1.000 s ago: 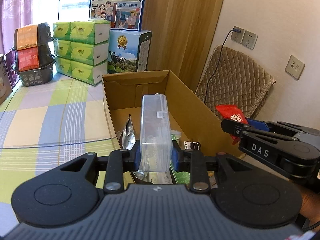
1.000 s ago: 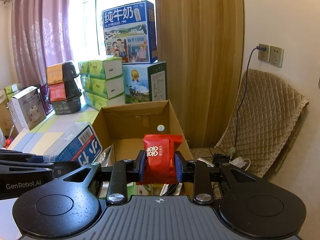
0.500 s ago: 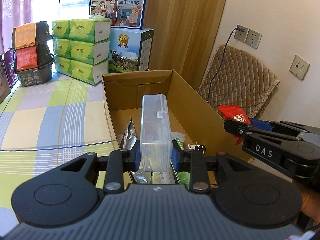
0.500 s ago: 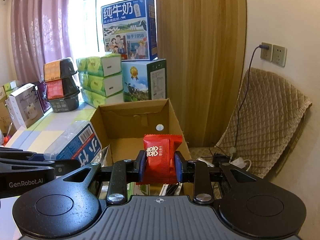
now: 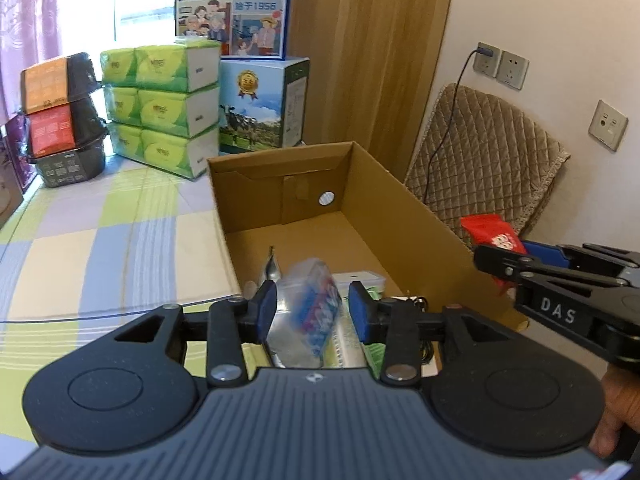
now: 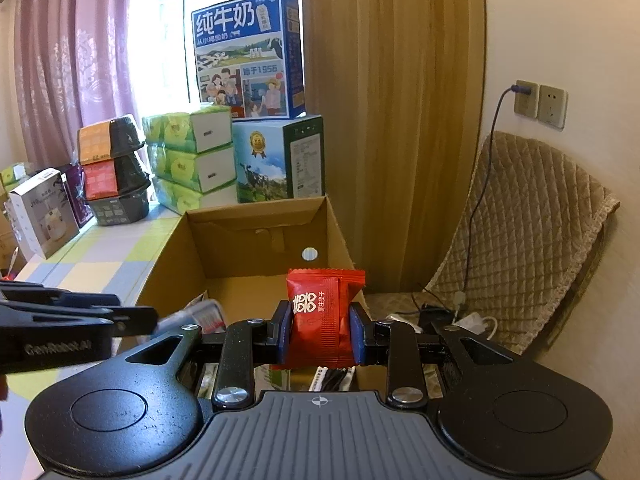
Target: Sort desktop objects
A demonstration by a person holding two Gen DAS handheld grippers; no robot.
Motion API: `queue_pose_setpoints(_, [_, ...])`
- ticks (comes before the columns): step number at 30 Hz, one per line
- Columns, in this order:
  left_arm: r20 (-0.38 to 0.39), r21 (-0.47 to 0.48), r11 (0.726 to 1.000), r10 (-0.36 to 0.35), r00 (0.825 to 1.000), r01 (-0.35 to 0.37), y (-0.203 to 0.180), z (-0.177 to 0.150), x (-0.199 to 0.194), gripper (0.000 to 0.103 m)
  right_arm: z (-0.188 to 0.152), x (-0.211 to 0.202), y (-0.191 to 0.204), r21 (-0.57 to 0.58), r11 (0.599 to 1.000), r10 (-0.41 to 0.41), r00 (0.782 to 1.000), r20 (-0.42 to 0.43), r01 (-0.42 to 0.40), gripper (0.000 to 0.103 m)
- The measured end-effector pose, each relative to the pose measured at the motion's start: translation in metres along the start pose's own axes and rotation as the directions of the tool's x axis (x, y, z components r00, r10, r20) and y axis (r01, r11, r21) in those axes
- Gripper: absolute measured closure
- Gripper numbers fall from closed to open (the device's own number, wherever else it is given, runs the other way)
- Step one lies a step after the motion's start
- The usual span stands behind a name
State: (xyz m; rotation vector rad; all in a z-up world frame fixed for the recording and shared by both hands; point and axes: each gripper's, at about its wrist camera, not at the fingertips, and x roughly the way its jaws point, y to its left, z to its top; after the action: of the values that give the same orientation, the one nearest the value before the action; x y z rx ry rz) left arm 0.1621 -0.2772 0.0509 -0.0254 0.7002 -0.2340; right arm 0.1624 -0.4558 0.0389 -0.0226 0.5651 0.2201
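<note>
The clear plastic case [image 5: 310, 304], blurred, hung tilted between the left gripper [image 5: 312, 308]'s blue pads, which stood apart from its sides; whether either pad touched it could not be told; it was over the open cardboard box [image 5: 404, 216]; the right gripper [image 6: 320, 326] had its jaws clamped on a red crinkled foil packet [image 6: 322, 316], upright, above the box's near right edge; inside lay a silver foil pouch [image 5: 272, 270] and a white flat case [image 5: 360, 278]; the box sat on a checked tablecloth [image 5: 100, 240].
</note>
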Motion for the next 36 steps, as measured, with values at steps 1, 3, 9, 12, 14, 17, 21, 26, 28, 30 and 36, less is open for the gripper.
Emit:
queue_pose_setpoints(1, [0.001,-0.005,1.0,0.002,1.0,-0.002,0.002,-0.001,-0.002,0.07,-0.001,0.0,-0.001,0.001,1.0,0.001,1.0,-0.002,-0.001,0.076])
queue_pose_setpoints(3, [0.003,-0.012,1.0,0.012,1.0,-0.011,0.005,-0.005,-0.007,0.07,-0.002,0.0,-0.001,0.004,1.0,0.003,1.0,-0.004,-0.003,0.076])
queue_pose_setpoints(9, [0.002,-0.031,0.999,0.027,1.0,-0.027,0.013,-0.016,-0.019,0.068,-0.002,-0.001,0.004,0.001,1.0,0.016,1.0,-0.005,-0.016,0.076])
queue_pose_setpoints(12, [0.008,-0.042,0.999,0.033,0.999,-0.032,0.017,-0.019,-0.026,0.061,-0.001,-0.001,0.007,-0.003,1.0,0.021,1.0,-0.003,-0.021,0.076])
queue_pose_setpoints(14, [0.011,-0.044,0.998,0.036,0.999,-0.035,0.019,-0.02,-0.029,0.06,0.0,-0.001,0.008,-0.004,1.0,0.024,1.0,-0.002,-0.024,0.076])
queue_pose_setpoints(17, [0.018,-0.05,0.998,0.043,0.999,-0.042,0.022,-0.021,-0.034,0.056,0.002,0.0,0.01,-0.006,1.0,0.027,1.0,0.003,-0.027,0.076])
queue_pose_setpoints(21, [0.024,-0.053,0.997,0.053,0.998,-0.051,0.026,-0.023,-0.038,0.042,0.008,0.005,0.01,-0.003,0.998,0.056,0.998,0.006,-0.056,0.075])
queue_pose_setpoints(26, [0.032,-0.051,0.997,0.064,0.997,-0.062,0.031,-0.028,-0.047,0.021,0.006,-0.003,0.002,0.042,0.998,0.043,0.999,0.009,-0.043,0.05])
queue_pose_setpoints(28, [0.027,-0.058,0.996,0.067,0.997,-0.065,0.033,-0.031,-0.051,0.017,0.001,-0.01,-0.001,0.049,0.998,0.037,0.999,0.003,-0.037,0.049])
queue_pose_setpoints(30, [0.026,-0.068,0.995,0.069,0.997,-0.067,0.035,-0.034,-0.056,0.012,-0.006,-0.018,-0.006,0.067,0.997,0.034,0.999,-0.006,-0.034,0.047])
queue_pose_setpoints(36, [0.026,-0.071,0.995,0.075,0.997,-0.073,0.033,-0.045,-0.074,0.001,-0.023,-0.047,-0.011,0.121,0.992,0.033,0.999,-0.033,-0.028,0.032])
